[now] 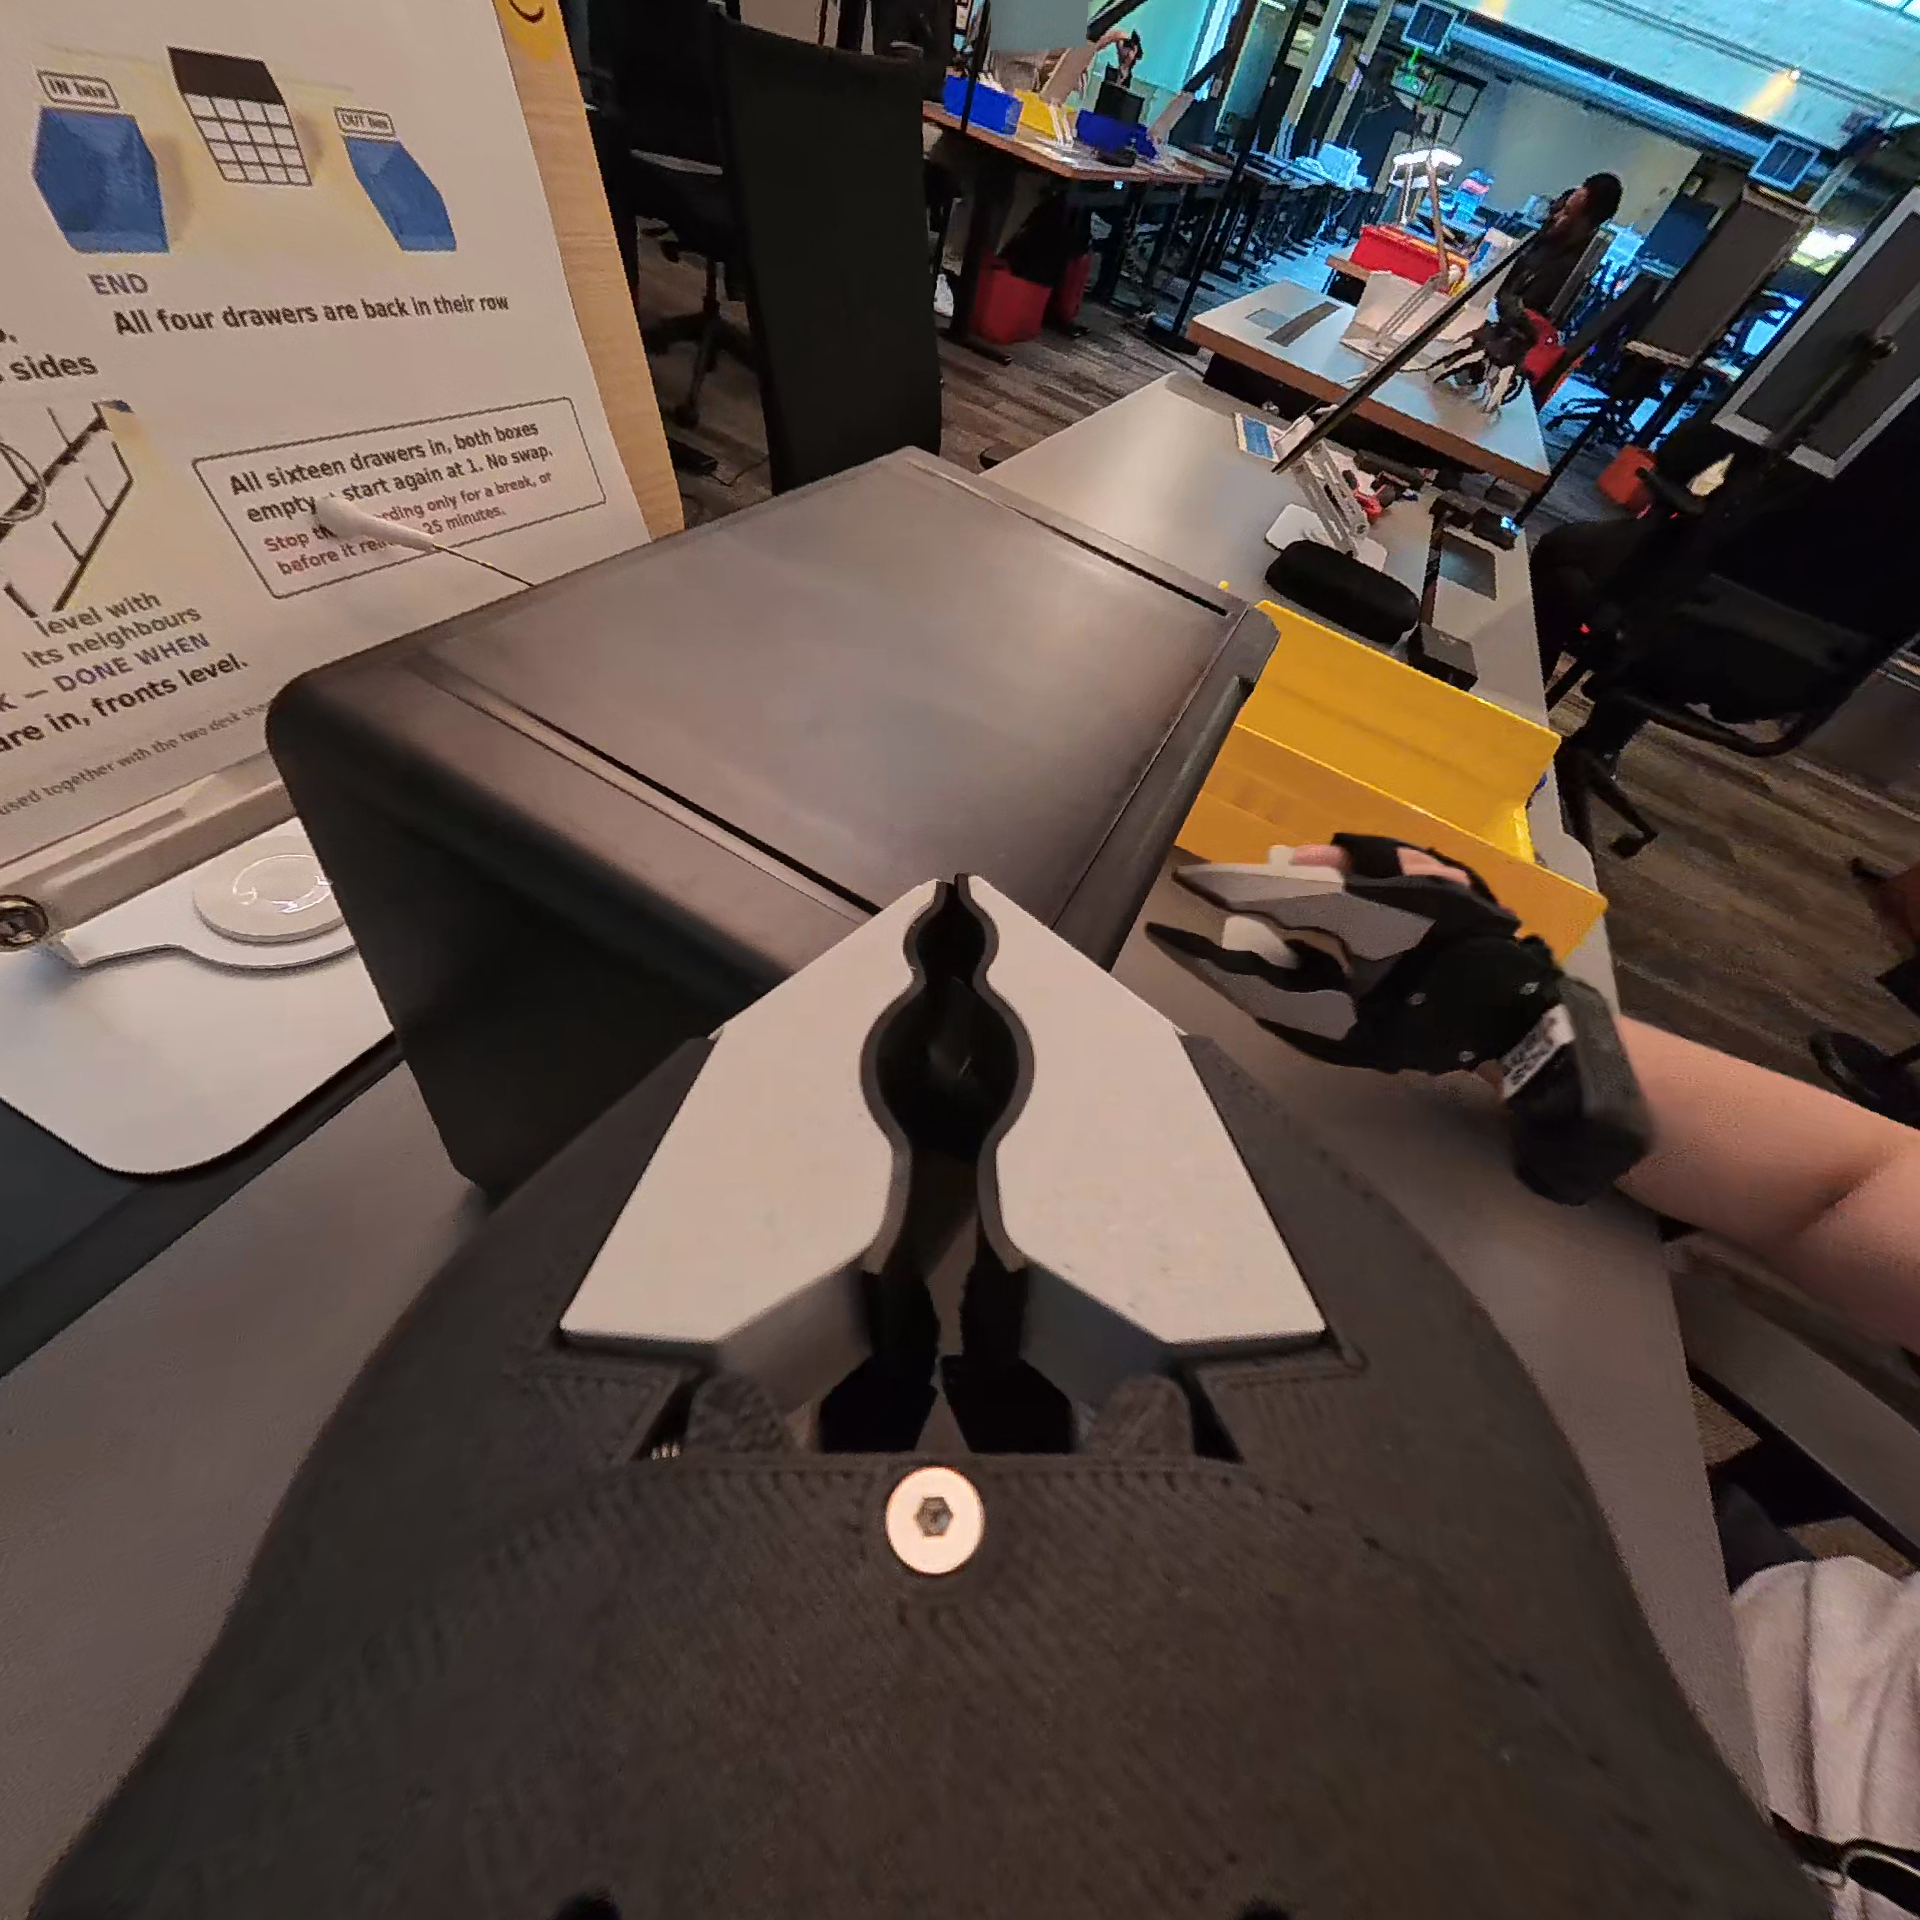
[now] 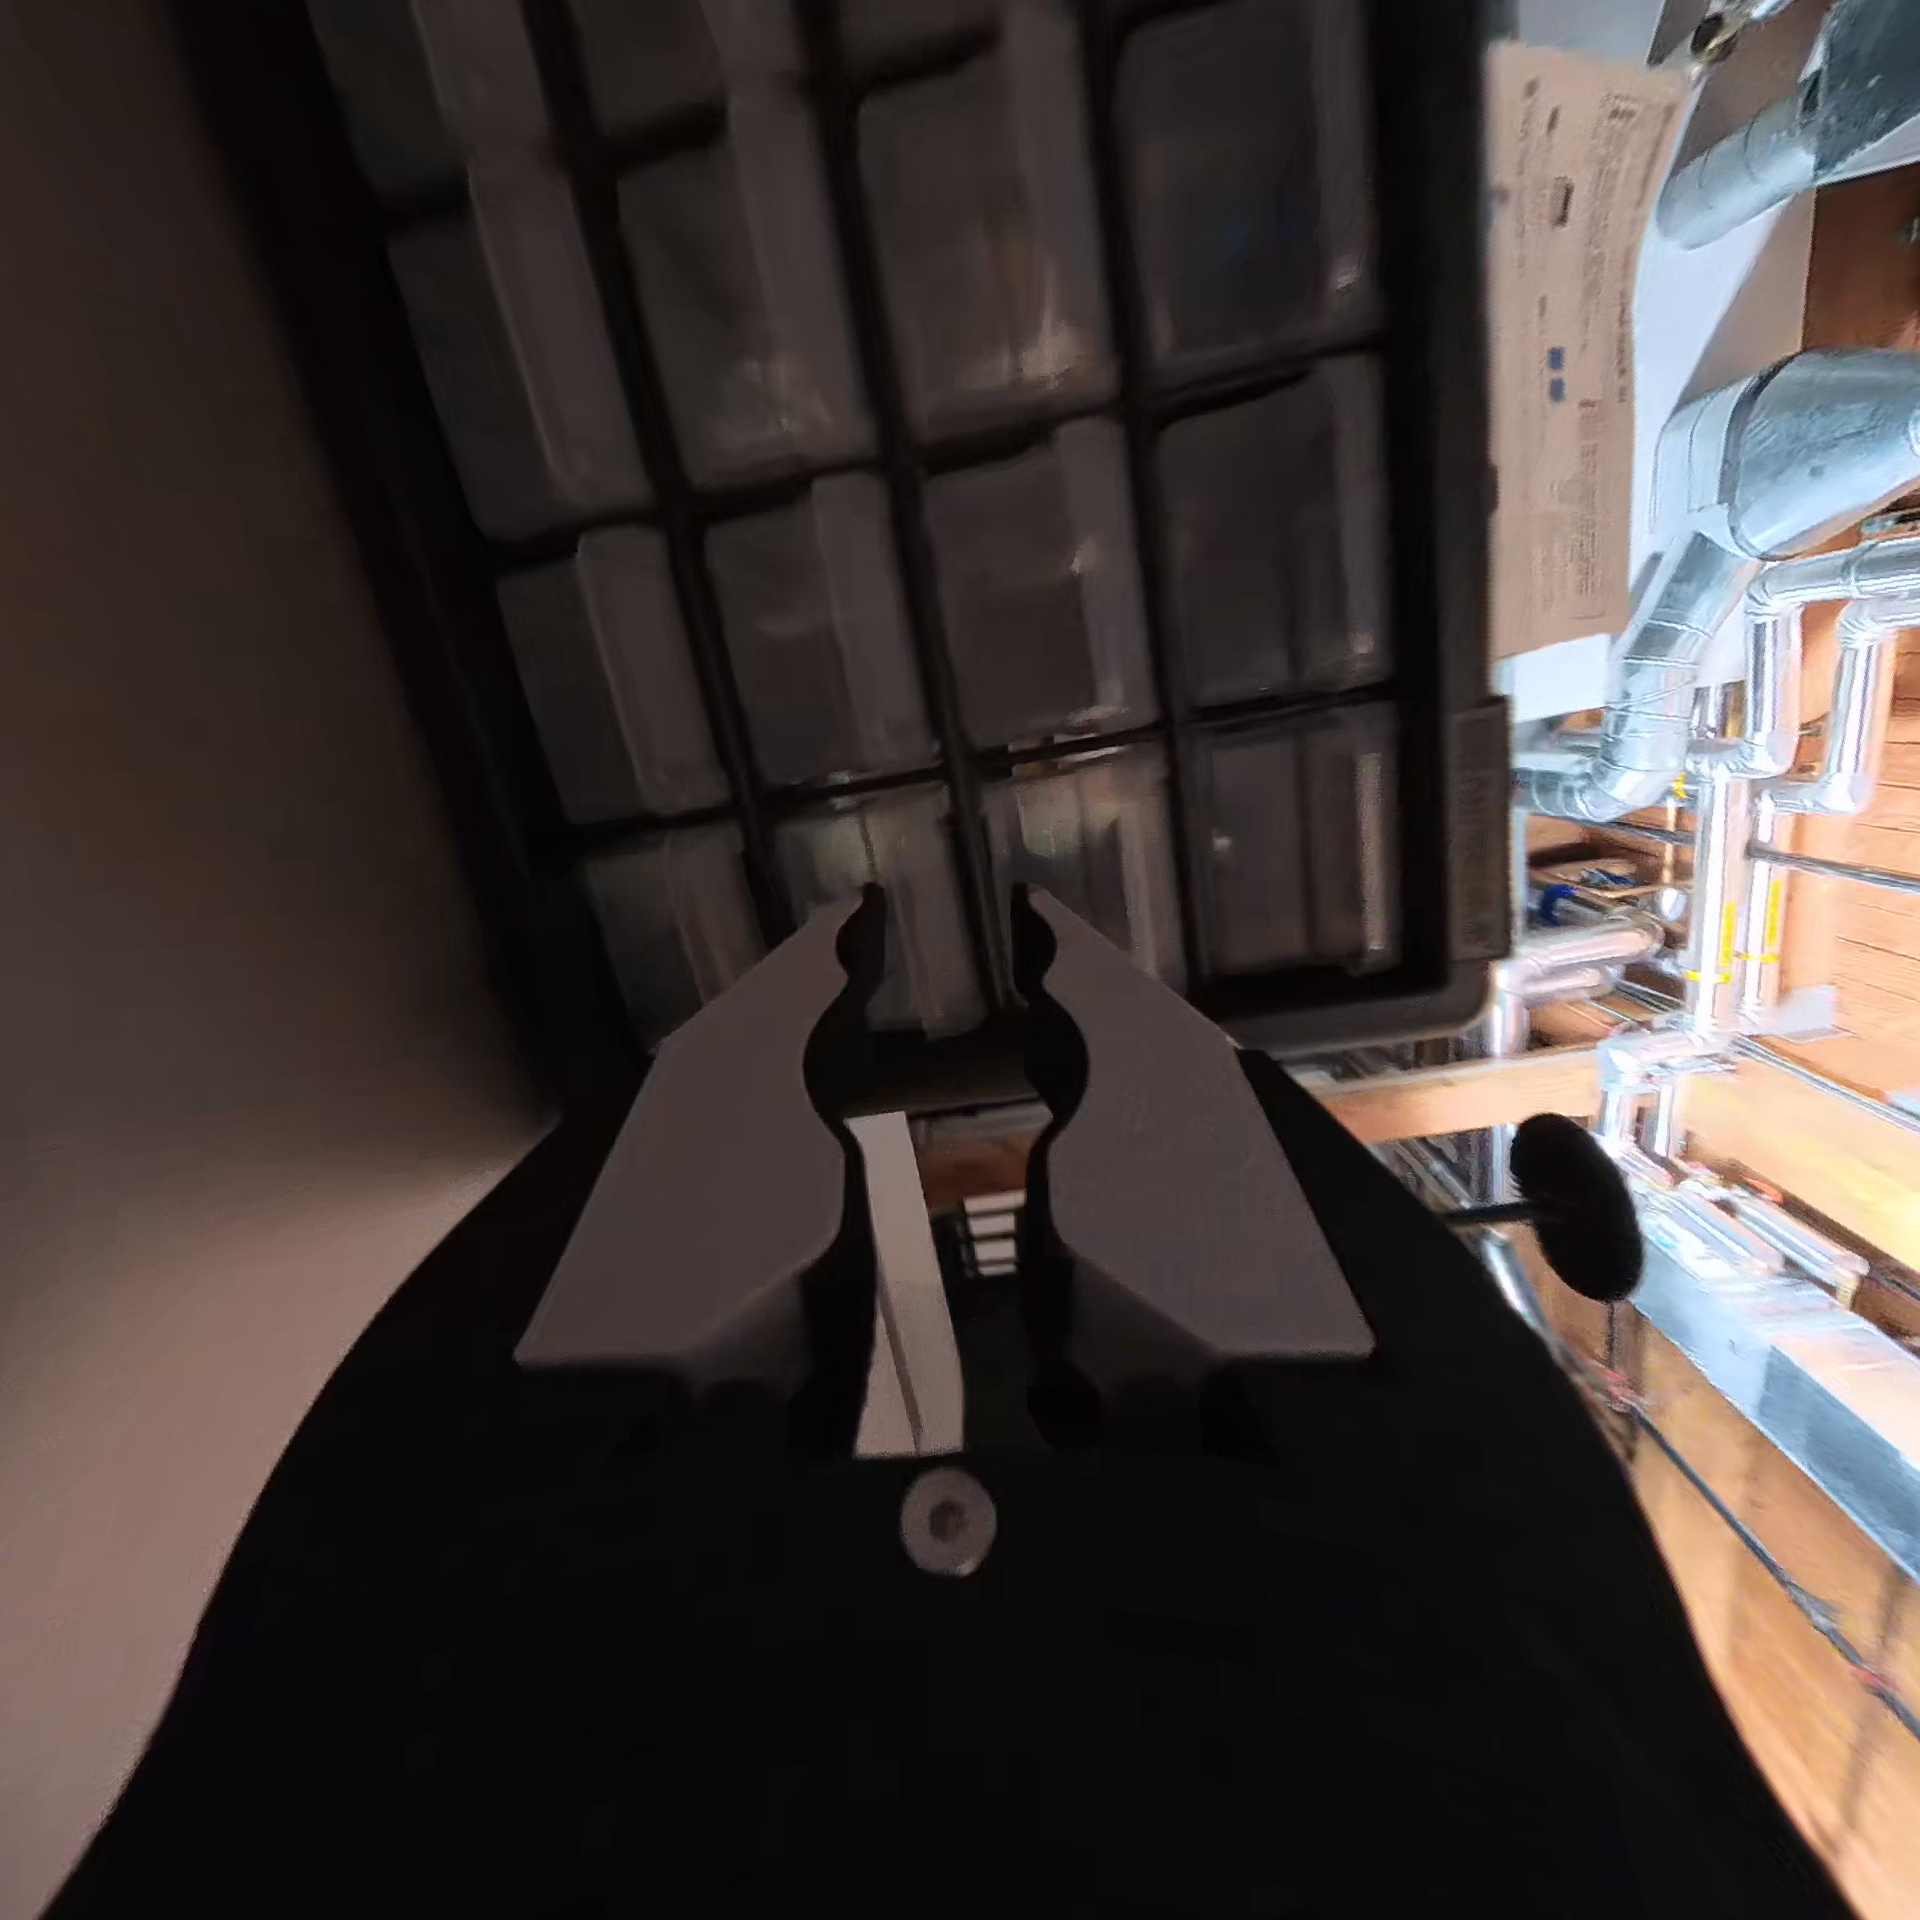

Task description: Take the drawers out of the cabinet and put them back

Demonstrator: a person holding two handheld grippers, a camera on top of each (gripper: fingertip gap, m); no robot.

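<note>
Drawers: small translucent plastic drawers sit in rows in the grid front of the dark grey plastic cabinet; all slots that show appear filled, though the right wrist view is rolled sideways and motion-blurred, so this is not certain.

Left hand-held gripper: grey fingers pressed together at the tips, nothing between them. It hovers above the near top edge of the cabinet, pointing across the flat top panel.

Right hand-held gripper: fingers spread, a clear gap between the tips, nothing pinched. It points at the cabinet front, tips near the drawers of one edge row; contact cannot be told through the blur. In the left wrist view this gripper shows beside the cabinet's right side, held by a hand in a black fingerless glove.

Surroundings: cabinet stands on the grey worktop. A yellow plastic bin sits on the worktop just beside the cabinet's right side. A white printed instruction sheet stands upright behind the cabinet to the left. A white pad with a round disc lies on the worktop left of the cabinet.
</note>
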